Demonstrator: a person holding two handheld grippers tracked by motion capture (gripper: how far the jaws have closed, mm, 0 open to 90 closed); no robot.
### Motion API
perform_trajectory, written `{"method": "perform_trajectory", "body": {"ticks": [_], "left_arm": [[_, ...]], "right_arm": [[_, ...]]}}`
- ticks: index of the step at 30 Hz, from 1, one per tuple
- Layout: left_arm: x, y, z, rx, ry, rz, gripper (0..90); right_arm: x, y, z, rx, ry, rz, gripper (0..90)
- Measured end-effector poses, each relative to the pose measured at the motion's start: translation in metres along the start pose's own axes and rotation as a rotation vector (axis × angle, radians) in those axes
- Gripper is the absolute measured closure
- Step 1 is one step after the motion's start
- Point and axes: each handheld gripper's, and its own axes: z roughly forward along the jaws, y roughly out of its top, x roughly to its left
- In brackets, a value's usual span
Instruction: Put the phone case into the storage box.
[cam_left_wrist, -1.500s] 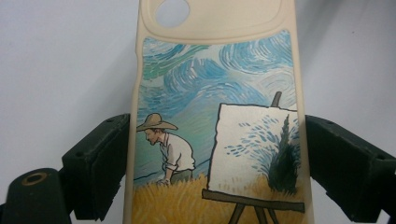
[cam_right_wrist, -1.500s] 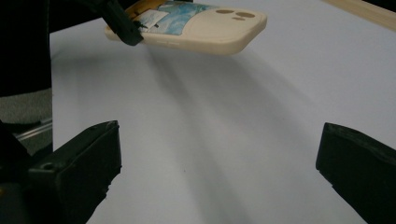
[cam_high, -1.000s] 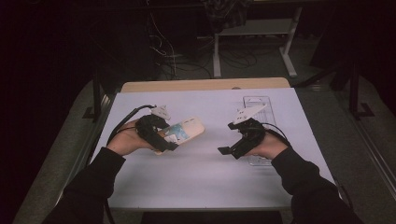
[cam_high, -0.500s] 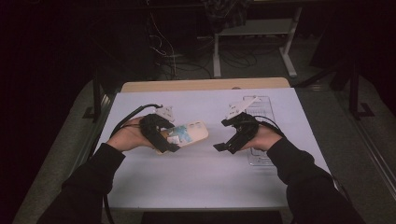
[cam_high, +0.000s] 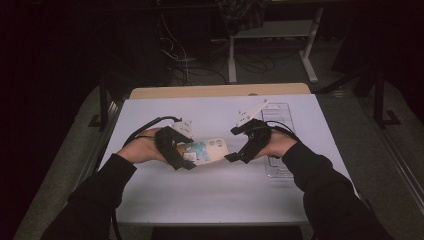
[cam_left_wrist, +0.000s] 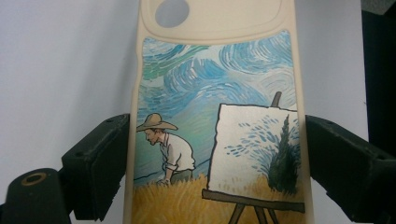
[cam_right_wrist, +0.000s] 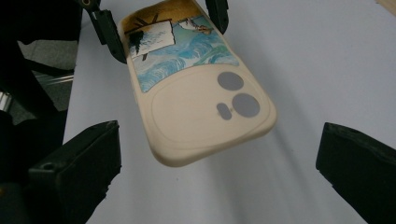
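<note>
A cream phone case (cam_high: 206, 150) printed with a painter at an easel hangs a little above the white table. My left gripper (cam_high: 182, 152) is shut on it, its pads pressing the two long sides near the bottom end. The left gripper view looks along the case (cam_left_wrist: 215, 93) between both pads (cam_left_wrist: 100, 163). My right gripper (cam_high: 234, 145) is open and faces the case's camera end, apart from it. In the right gripper view the case (cam_right_wrist: 201, 107) floats between and ahead of the wide jaws of my right gripper (cam_right_wrist: 217, 163), with the left gripper (cam_right_wrist: 163, 25) clamping its far end.
A clear plastic tray (cam_high: 277, 115) lies on the table's right side, partly under the right hand. The white tabletop (cam_high: 210, 195) has free room in front. A wooden edge (cam_high: 220, 91) runs along the back, with dark floor and cables beyond.
My right gripper has moved left, closer to the case's free end. The left gripper still holds the case in about the same spot.
</note>
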Motion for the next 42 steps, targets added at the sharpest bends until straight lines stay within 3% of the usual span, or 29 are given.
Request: {"method": "perform_trajectory", "body": {"ticks": [8,10,16,24,33,42], "left_arm": [[-0.003,0.007,0.002,0.019,-0.012,0.060,11.0],[-0.005,0.008,0.003,0.016,-0.017,0.064,11.0],[-0.008,0.012,0.005,0.021,-0.030,0.086,11.0],[-0.011,0.018,0.005,0.030,-0.040,0.133,11.0],[-0.012,0.023,0.008,0.049,-0.040,0.157,11.0],[-0.014,0.027,0.005,0.028,-0.044,0.168,11.0]], "right_arm": [[-0.001,0.008,0.005,0.005,0.037,-0.036,0.0],[0.001,0.010,0.007,0.019,0.047,-0.029,0.0],[0.003,0.014,0.013,0.027,0.082,-0.083,0.0],[0.006,0.017,0.021,0.045,0.113,-0.112,0.0],[0.011,0.017,0.031,0.070,0.136,-0.134,0.0],[0.014,0.015,0.038,0.116,0.140,-0.154,0.0]]}}
